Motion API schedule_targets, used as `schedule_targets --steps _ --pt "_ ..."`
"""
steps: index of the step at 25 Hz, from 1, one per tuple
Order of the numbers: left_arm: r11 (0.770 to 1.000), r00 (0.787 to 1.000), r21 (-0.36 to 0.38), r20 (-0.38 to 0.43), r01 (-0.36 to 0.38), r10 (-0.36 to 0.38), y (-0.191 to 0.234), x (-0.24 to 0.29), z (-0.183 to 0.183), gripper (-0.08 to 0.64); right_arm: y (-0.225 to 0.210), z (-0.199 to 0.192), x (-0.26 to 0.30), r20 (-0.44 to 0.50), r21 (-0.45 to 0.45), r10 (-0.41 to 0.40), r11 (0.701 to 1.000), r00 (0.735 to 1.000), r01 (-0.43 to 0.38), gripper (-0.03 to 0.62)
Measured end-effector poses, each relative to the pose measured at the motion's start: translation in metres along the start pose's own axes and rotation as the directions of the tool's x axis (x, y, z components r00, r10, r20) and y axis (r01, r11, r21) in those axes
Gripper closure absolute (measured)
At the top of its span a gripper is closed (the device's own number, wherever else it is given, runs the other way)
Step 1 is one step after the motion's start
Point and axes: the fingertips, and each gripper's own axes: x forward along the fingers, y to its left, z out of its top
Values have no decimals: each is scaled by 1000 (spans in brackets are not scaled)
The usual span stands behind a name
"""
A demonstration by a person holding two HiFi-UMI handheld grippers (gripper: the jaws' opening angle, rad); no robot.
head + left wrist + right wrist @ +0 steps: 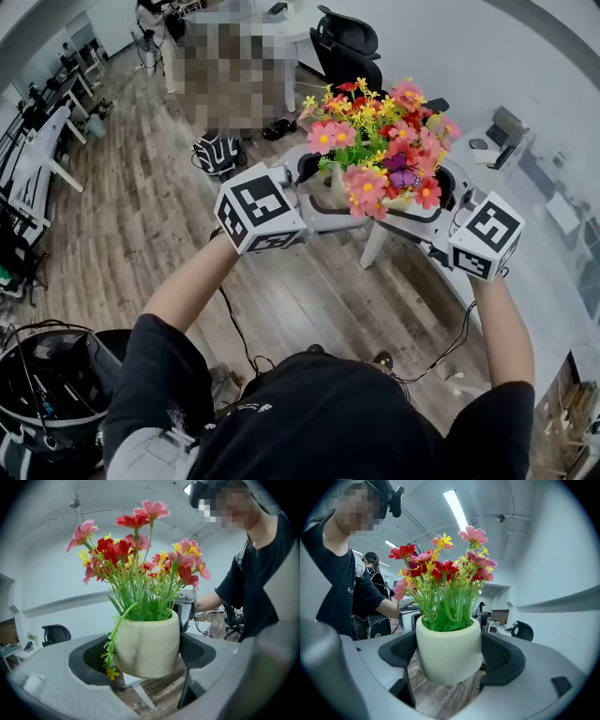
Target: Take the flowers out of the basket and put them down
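left gripper point(143, 656) and right gripper point(450, 656), one in each of a person's outstretched hands, closed on the same cream pot point(147, 641) from opposite sides, their dark mesh-faced pads pressed to its rounded wall and the jaws held only as wide as the pot itself. the pot hung in the air between them, clear of any surface, with a wooden floor point(141, 216) well below. flowers point(380, 141) in pink, red and yellow stood upright in the pot on green stems, still seated in it, and one leafy sprig with a small yellow bloom point(111, 671) trailed over the rim and down the side. a purple butterfly point(403, 174) sat among the blossoms. in the head view the left gripper's marker cube point(258, 211) faced up beside the bouquet, the person's bare forearms reaching forward from black sleeves. a black office chair point(347, 47) stood beyond the flowers, near a white table point(539, 220) at the right.
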Motion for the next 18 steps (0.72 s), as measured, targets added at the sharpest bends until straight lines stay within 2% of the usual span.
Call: schedule_targets --steps 10,18 --pt "1000 1000 -5 4 28 -28 8 5 -8 126 -8 -8 5 0 17 -24 1000 1000 24 155" --pt "1000 1000 -16 3 16 -16 19 33 4 126 -36 -8 -13 9 18 -9 1000 1000 8 155"
